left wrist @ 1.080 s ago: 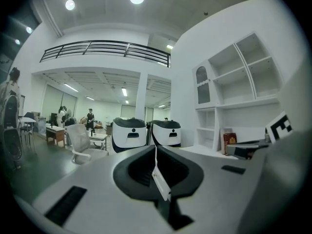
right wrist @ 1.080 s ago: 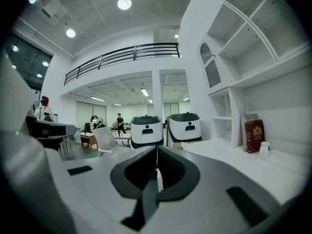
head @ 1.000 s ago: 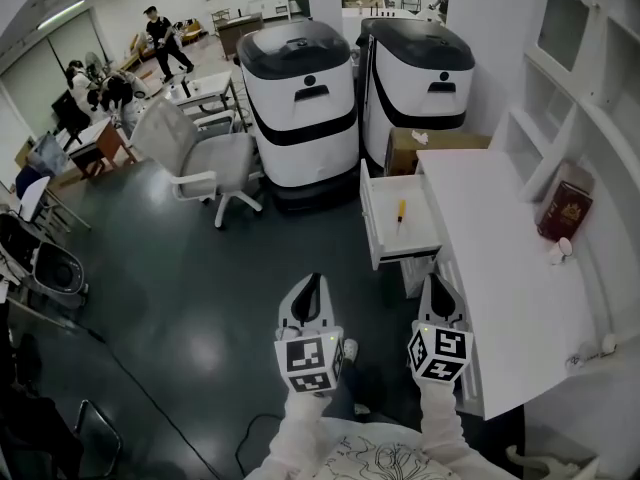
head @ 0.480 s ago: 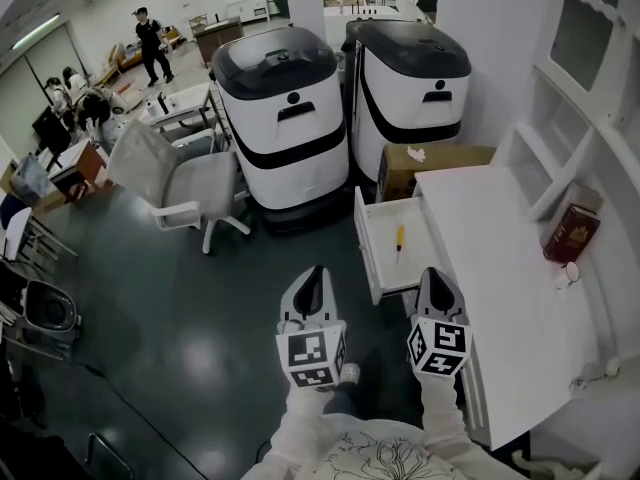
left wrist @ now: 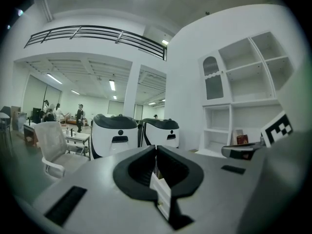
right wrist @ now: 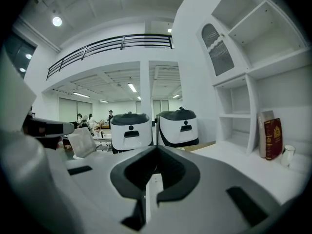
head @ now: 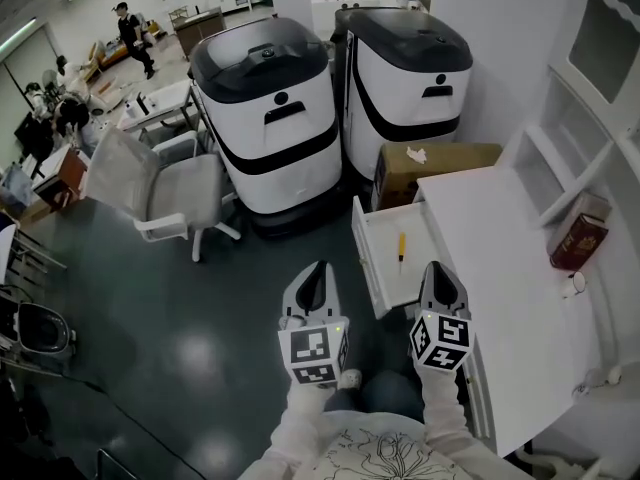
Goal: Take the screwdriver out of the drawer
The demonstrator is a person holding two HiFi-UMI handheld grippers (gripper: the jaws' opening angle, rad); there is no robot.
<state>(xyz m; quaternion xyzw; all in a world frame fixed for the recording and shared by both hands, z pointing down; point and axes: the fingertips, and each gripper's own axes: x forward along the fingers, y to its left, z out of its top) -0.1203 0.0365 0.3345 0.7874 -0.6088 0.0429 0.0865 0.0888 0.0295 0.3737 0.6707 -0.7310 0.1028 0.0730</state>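
Note:
A small screwdriver [head: 401, 246] with a yellow handle lies in the open white drawer [head: 372, 258], which is pulled out of the white desk [head: 510, 278]. My right gripper [head: 438, 276] is shut and empty, held just before the drawer's near end, at the desk's edge. My left gripper [head: 314, 280] is shut too, with nothing in it, over the dark floor left of the drawer. In the left gripper view the jaws [left wrist: 156, 147] meet at the tips, and in the right gripper view [right wrist: 156, 147] they do the same. The screwdriver is hidden in both gripper views.
Two large white and black machines [head: 268, 118] [head: 410, 68] stand beyond the drawer, with a cardboard box [head: 435, 168] beside the desk. A white office chair [head: 160, 188] is at the left. A red book [head: 578, 236] and a small cup [head: 577, 283] stand on the desk. People move far behind.
Both grippers and the head have moved forward toward the desk. The drawer and the two machines have come closer in the head view. Both grippers stayed shut.

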